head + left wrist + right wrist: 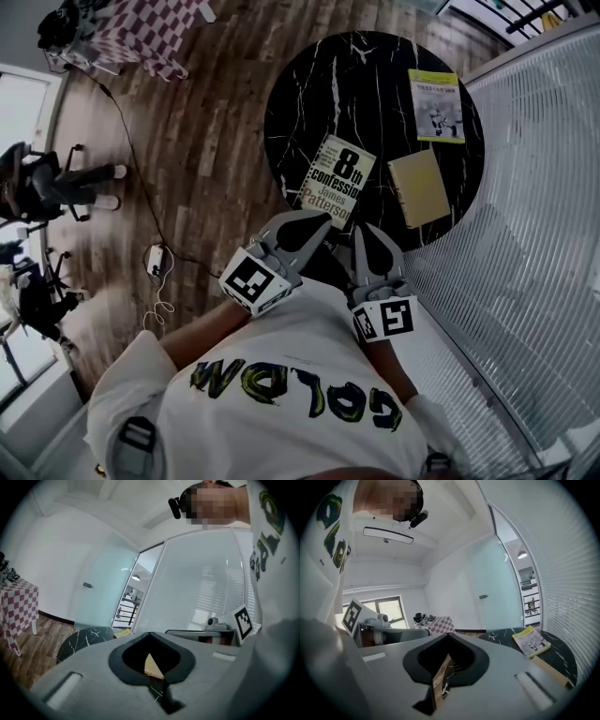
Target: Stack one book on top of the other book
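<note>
Left gripper [305, 225], right gripper [367, 234]: jaws together, empty, at table [309, 94] near edge. 3 books flat: paperback [338, 181] near edge, tan book [419, 187] right edge, yellow booklet [436, 105] far-right edge. Paperback likely light, floppy, glossy; pinch by spine.

Soft, even daylight, brightest at the pale framed window [386, 611] left of the jaws of the right gripper [449, 635]. Fisheye bending, dark vignetted corners; the near jaws blur.
</note>
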`<state>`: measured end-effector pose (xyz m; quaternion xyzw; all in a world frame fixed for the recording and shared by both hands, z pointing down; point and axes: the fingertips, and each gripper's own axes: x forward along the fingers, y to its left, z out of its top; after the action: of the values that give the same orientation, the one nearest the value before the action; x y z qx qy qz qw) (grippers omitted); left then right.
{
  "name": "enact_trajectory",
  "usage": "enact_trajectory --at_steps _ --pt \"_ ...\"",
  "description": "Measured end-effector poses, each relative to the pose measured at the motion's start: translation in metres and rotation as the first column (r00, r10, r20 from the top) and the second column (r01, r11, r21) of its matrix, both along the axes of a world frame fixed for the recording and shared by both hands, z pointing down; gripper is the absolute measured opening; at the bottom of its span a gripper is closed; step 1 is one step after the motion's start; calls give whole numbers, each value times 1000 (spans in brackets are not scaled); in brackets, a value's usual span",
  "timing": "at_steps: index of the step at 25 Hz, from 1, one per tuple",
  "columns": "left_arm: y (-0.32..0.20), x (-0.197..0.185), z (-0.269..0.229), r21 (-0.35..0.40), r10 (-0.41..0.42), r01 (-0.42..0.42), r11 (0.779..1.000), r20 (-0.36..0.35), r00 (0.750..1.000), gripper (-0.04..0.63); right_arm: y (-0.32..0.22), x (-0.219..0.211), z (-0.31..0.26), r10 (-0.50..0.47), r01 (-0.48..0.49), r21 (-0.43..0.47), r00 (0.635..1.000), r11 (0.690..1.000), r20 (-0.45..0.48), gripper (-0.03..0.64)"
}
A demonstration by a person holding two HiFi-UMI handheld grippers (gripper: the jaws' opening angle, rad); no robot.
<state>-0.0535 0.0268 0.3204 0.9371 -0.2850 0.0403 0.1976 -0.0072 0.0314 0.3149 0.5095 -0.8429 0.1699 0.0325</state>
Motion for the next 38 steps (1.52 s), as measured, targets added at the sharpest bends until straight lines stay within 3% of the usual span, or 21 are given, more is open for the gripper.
enact_trajectory --at_steps 10,17,31,38 --pt "-12 -3 35 -61 29 -26 998 50 998 15 -7 4 39 19 -20 -60 1000 998 -16 2" --pt "-25 -10 87 -125 24 -11 992 97 995 25 -9 9 102 26 -34 -153 998 988 -52 5" --pt "-41 -22 182 -264 69 -12 964 206 976 61 -29 25 182 78 -88 -285 996 954 -45 75" --pt "-47 -26 221 -330 88 -3 944 241 966 89 -28 33 228 86 -102 -374 994 922 -61 127"
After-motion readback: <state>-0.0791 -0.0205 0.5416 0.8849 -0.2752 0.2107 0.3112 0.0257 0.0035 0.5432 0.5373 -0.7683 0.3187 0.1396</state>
